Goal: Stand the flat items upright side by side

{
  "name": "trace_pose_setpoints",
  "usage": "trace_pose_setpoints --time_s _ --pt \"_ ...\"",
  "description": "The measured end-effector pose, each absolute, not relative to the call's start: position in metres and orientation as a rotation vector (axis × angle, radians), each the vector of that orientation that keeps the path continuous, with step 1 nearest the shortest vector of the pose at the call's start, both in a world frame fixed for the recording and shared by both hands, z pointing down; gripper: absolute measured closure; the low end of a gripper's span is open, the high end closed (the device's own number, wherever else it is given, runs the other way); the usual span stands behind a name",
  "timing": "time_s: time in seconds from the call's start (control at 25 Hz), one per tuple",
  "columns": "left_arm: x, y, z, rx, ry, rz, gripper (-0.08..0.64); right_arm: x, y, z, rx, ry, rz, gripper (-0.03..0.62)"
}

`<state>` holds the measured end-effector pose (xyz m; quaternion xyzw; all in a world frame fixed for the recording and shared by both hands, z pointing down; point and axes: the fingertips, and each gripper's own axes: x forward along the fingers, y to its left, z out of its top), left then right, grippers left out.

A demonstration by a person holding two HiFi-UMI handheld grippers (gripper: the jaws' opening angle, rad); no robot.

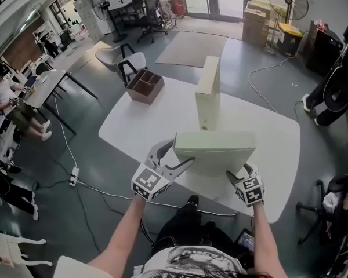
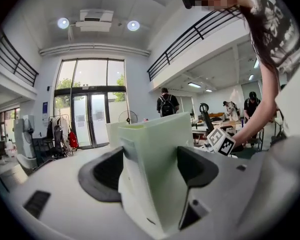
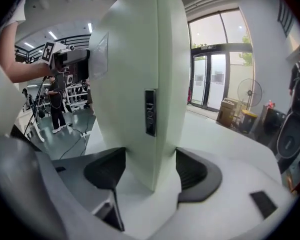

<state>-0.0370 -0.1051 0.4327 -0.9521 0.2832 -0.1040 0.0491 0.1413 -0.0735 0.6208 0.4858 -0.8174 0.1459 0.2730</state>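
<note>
Left claw [image 1: 180,154] and right claw [image 1: 242,171] were clamped on opposite ends of a flat box [image 1: 214,149], held just before the upright box [image 1: 209,94] on the bench [image 1: 139,126]. One item was judged stood; this one remained.

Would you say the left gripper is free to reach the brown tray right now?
Probably not yet: the left gripper and right gripper both grip the raised file box; the brown tray sits beyond.
</note>
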Motion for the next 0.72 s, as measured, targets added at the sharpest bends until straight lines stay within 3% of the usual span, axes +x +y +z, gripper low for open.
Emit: trace_pose_setpoints --time_s 0.24,0.56,0.72 --pt "-0.032 -0.101 0.43 -2.919 0.915 -0.262 0.235 0.155 -0.077 0.618 1.364 -2.206 0.456 0.27" --pt "-0.018 -0.086 0.427 -2.921 0.927 -0.25 0.238 0.183 -0.056 0.587 1.831 -2.193 0.735 0.267" --pt "-0.011 -0.078 0.428 -2.918 0.924 -0.254 0.238 0.167 -0.042 0.558 1.865 -2.329 0.844 0.37"
